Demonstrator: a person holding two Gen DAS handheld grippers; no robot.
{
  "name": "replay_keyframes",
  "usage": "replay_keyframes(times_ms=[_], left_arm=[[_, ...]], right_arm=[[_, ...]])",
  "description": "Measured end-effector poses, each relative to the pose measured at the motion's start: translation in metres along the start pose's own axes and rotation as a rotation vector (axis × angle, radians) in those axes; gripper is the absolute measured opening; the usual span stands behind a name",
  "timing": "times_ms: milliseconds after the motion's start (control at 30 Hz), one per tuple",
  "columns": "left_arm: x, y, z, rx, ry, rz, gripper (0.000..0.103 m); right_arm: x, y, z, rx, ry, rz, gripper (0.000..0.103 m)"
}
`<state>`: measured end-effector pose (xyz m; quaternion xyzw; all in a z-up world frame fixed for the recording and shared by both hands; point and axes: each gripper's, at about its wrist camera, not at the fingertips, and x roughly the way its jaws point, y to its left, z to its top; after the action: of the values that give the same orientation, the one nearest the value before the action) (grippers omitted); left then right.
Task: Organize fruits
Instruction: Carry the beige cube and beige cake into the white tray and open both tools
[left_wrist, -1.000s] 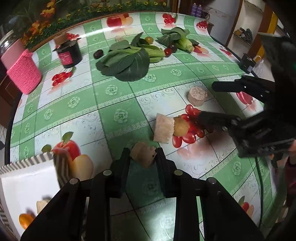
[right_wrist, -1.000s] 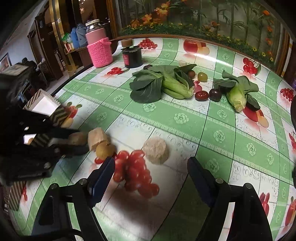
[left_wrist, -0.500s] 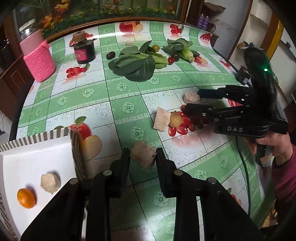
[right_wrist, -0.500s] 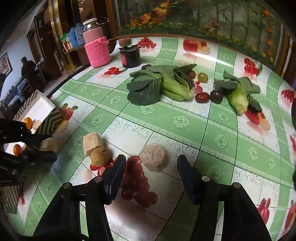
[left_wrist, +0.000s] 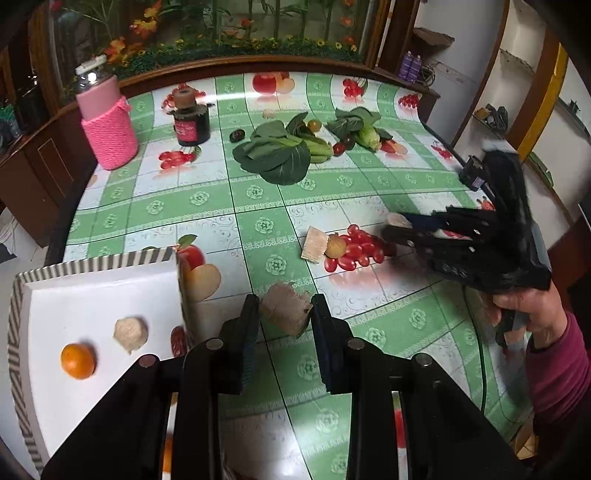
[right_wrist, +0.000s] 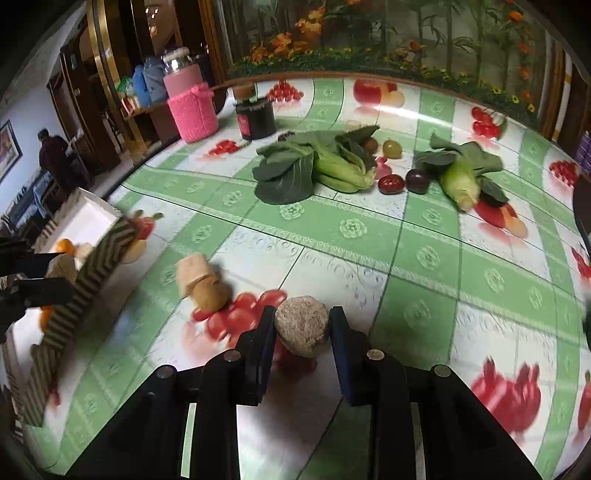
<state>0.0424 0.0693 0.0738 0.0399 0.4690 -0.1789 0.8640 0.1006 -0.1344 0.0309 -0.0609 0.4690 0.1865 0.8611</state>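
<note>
The near half of the table (left_wrist: 258, 206) lies mostly bare: a broad band of green-checked cloth runs between the leafy greens (left_wrist: 275, 157) at the far side and the small pieces near the front. The white box (left_wrist: 92, 291) with striped walls blocks the left front corner; its near wall stands up beside the left gripper (left_wrist: 284, 317), which fills the gap just right of it. A pale cut block (left_wrist: 314, 243) and a round brown fruit (left_wrist: 335, 247) touch each other mid-table, with clear cloth on their left. The right gripper (right_wrist: 302, 332) reaches in from the right edge. Far back, a pink knitted jar (left_wrist: 107, 125), a dark jar (left_wrist: 191, 123) and a corn cob (right_wrist: 458, 181) crowd the rear
</note>
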Motion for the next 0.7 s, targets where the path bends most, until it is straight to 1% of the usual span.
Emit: replay_keyframes(times_ms=[133,333,500,567,700], left_arm=[[-0.021,-0.004,-0.010,-0.005,-0.031,0.006,0.025],[-0.046,0.000,-0.032,-0.033,-0.051,0.022,0.025],[-0.060,0.013,-0.054,-0.080,-0.051,0.047,0.025],[-0.064,0.018,-0.061,-0.096,-0.056,0.056,0.025],[-0.078,0.037,-0.079,-0.138,-0.069,0.089,0.025]], right_arm=[[-0.034,0.015,-0.015,0.011,-0.051,0.035,0.030],[-0.070,0.049,-0.031,-0.010,-0.105,0.087,0.030],[-0.086,0.072,-0.040,-0.007,-0.132,0.142,0.030],[-0.091,0.083,-0.043,-0.014,-0.140,0.152,0.030],[-0.097,0.104,-0.046,-0.028,-0.150,0.182,0.030]])
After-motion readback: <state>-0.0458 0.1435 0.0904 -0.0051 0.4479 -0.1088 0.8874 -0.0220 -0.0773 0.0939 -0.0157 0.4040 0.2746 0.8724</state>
